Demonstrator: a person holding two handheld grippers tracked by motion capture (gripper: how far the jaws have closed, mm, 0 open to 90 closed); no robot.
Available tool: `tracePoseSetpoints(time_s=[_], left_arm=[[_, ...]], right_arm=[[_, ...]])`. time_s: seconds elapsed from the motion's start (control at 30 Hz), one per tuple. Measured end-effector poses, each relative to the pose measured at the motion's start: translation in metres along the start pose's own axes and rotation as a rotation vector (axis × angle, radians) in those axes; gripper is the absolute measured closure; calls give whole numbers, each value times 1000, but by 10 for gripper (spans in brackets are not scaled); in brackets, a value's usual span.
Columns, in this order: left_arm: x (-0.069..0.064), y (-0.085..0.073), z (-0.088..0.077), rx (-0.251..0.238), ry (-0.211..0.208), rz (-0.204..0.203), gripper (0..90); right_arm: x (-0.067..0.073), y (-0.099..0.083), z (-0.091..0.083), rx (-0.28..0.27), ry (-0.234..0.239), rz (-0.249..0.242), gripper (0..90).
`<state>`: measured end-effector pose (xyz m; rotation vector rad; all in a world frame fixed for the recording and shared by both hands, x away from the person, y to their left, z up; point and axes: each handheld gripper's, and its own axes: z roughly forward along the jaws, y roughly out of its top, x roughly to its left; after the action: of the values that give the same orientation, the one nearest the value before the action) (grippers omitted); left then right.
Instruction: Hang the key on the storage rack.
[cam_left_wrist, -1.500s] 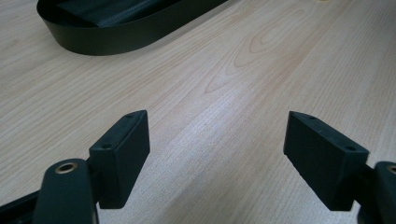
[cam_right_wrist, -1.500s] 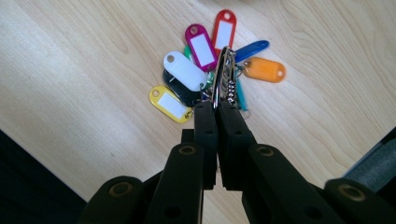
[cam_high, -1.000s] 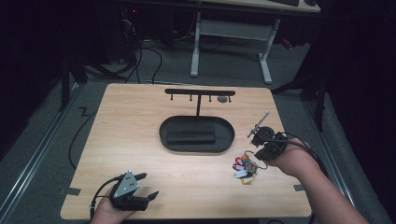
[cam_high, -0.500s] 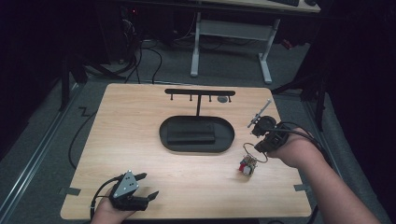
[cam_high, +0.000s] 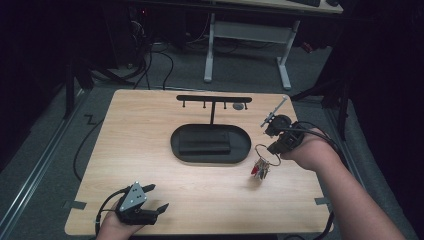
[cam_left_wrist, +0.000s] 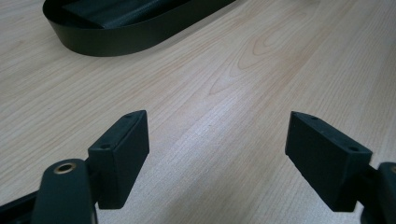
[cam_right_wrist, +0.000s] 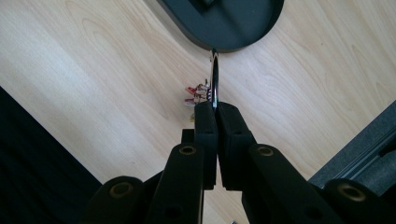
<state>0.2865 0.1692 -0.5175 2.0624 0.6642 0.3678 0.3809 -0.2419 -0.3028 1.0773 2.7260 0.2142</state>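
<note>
At centre of the right gripper view, the small red-and-silver bunch of keys (cam_right_wrist: 196, 95) hangs half hidden behind closed jaws; the black oval tray (cam_right_wrist: 229, 23) is cut by the top edge.

Grip: our right gripper (cam_right_wrist: 214, 112) pinches the key ring (cam_right_wrist: 214, 77).
Keys (cam_right_wrist: 196, 95): hanging at eleven o'clock.
Tray (cam_right_wrist: 233, 28): at twelve o'clock.

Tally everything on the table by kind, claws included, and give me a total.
Key rings with keys: 1, hanging from the right claw by its ring.
Hook stands: 1, black, with an oval base.
Claws: 2, the left claw open above bare wood.
Total: 4
</note>
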Motion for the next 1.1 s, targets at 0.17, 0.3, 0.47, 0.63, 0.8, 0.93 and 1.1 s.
tracePoseSetpoints(time_s=[0.17, 0.3, 0.47, 0.63, 0.8, 0.93, 1.1], left_arm=[[0, -1, 0, 2, -1, 1, 223], [0, -1, 0, 5, -3, 2, 225], [1, -2, 0, 6, -2, 4, 225], [1, -1, 0, 6, -4, 5, 225], [2, -1, -1, 7, 0, 1, 225], [2, -2, -1, 4, -1, -3, 225], [3, -2, -1, 9, -3, -1, 225]], right_arm=[[-6, 12, -4, -21, 0, 7, 881], [-11, 22, -4, -28, -6, 16, 880], [-16, 33, -5, -39, -6, 19, 880], [-19, 45, -8, -47, -12, 18, 881], [-21, 52, -7, -54, -13, 14, 880], [-23, 59, -6, -51, -13, 12, 880], [-27, 70, -4, -49, 0, 17, 881]])
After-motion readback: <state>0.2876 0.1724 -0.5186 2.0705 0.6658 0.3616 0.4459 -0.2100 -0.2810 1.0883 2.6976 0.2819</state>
